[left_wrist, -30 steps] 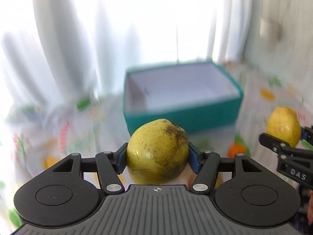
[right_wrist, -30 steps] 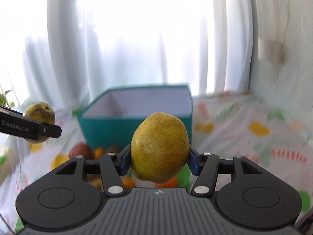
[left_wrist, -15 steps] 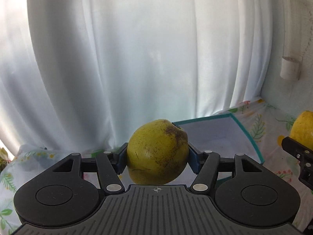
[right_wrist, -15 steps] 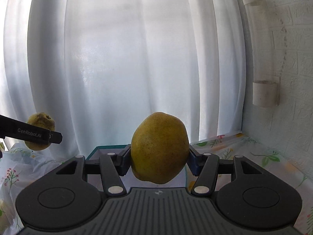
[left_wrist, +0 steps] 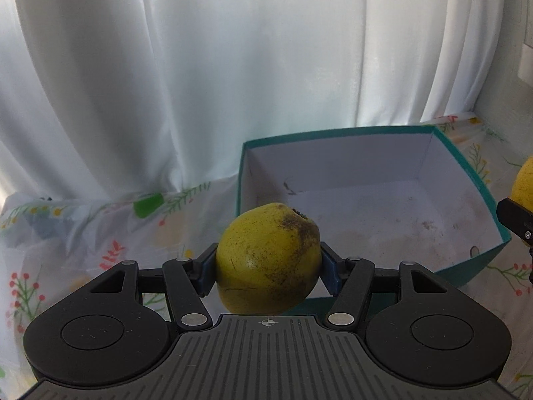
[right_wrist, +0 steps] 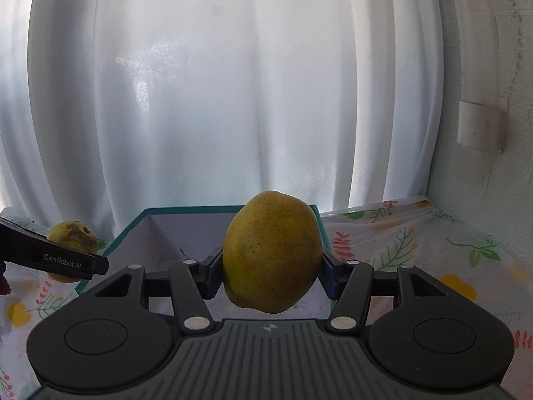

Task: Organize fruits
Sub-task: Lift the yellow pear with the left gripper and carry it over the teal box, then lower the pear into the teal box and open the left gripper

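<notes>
My left gripper (left_wrist: 268, 268) is shut on a yellow pear with brown speckles (left_wrist: 263, 250), held in the air in front of an empty teal box (left_wrist: 473, 173) with a white inside. My right gripper (right_wrist: 271, 266) is shut on a second yellow pear (right_wrist: 273, 253), held in front of the same teal box (right_wrist: 128, 230). The left gripper's finger (right_wrist: 63, 260) and its pear (right_wrist: 71, 233) show at the left of the right wrist view. The right gripper's pear (left_wrist: 524, 183) shows at the right edge of the left wrist view.
A tablecloth (left_wrist: 83, 233) with a floral and fruit print covers the table. White curtains (right_wrist: 233, 100) hang right behind the box. A white wall (right_wrist: 483, 183) with a white pipe bracket (right_wrist: 481, 126) stands at the right.
Both views have tilted back down from the curtains, so the teal box's inside shows more fully. Both grippers still hold their pears, closer to the box.
</notes>
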Motion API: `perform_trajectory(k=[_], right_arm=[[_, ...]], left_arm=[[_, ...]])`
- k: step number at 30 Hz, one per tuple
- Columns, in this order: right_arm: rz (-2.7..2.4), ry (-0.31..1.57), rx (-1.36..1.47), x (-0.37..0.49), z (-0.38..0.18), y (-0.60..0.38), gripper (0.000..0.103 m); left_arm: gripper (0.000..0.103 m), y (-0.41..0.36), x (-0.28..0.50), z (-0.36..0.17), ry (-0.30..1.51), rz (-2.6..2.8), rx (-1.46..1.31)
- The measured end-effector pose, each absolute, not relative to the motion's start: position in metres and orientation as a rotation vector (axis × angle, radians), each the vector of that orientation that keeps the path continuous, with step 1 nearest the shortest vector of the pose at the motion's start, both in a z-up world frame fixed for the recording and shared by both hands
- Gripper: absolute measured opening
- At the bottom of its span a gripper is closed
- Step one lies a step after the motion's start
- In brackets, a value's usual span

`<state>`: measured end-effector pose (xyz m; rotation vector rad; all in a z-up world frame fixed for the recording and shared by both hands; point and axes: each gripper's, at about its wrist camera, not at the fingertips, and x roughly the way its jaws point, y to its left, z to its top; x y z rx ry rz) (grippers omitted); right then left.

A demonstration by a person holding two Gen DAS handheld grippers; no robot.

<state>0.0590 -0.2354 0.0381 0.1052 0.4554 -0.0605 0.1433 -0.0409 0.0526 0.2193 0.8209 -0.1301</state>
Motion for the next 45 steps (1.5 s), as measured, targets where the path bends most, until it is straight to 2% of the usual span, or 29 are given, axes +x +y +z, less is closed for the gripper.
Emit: perform_trajectory(k=[19,39,45], right_arm=[[-0.108,0.558,0.041,0.097,0.000,-0.239,0.057],[-0.123,0.592,-0.018,0.106,-0.011,-0.234,0.057],[-0.128,0.588,-0.037,0.107,-0.011,-0.230,0.057]], left_arm=[[0.066,-0.043,0.174,0.020,0.869,-0.130,0.245],[0.067,-0.051,0.181,0.005,0.866,-0.110,0.294],[0.075,-0.050,0.183,-0.001,0.907,-0.134,0.273]])
